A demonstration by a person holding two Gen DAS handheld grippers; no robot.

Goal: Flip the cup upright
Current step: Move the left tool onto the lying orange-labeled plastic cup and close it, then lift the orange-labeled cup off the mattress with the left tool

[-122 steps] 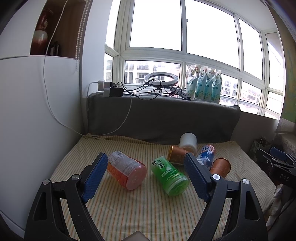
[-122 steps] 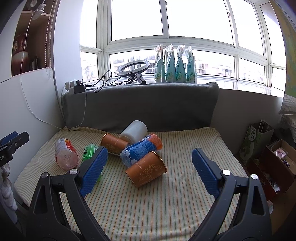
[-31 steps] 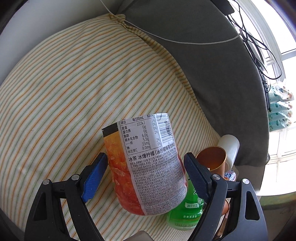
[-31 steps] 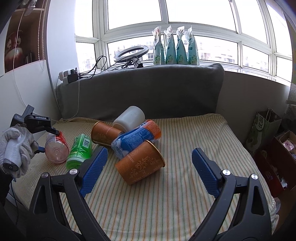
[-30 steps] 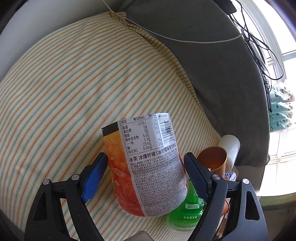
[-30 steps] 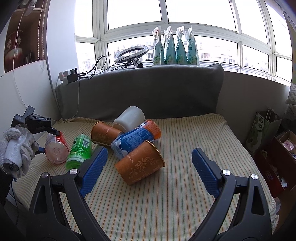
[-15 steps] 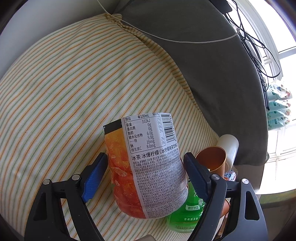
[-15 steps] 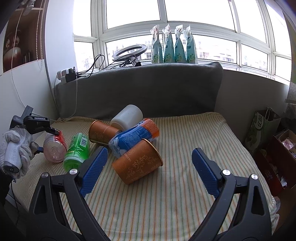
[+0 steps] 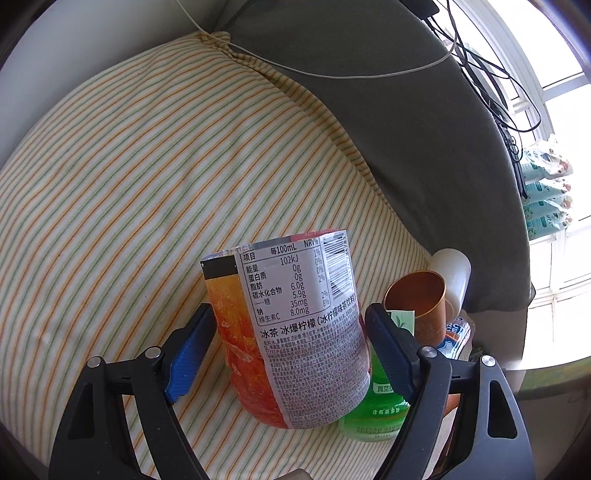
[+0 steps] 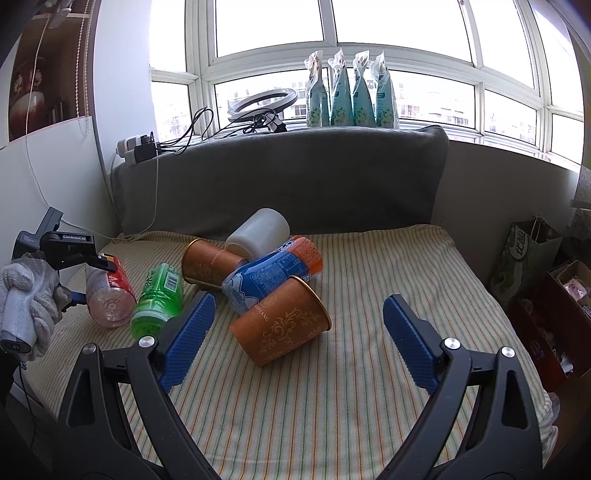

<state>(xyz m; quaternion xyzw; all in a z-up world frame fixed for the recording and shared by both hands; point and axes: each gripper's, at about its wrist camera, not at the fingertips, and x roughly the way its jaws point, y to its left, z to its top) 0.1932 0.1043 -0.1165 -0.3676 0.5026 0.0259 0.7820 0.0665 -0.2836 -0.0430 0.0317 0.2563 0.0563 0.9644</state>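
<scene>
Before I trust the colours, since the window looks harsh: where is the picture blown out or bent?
Right wrist view: window panes blown out to white; frames bow from fisheye. Left wrist view: window at the right edge overexposed; orange cup label stays sharp and readable.

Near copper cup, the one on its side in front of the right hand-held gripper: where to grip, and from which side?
Grip the copper cup across its mid-body, the right hand-held gripper coming straight ahead and down. It lies on its side, rim pointing up-right and the blue can behind, so the sidewalls look freest.

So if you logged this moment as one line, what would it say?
left gripper: closing around orange cup, lying on its side | right gripper: open, idle | cup not yet upright
</scene>
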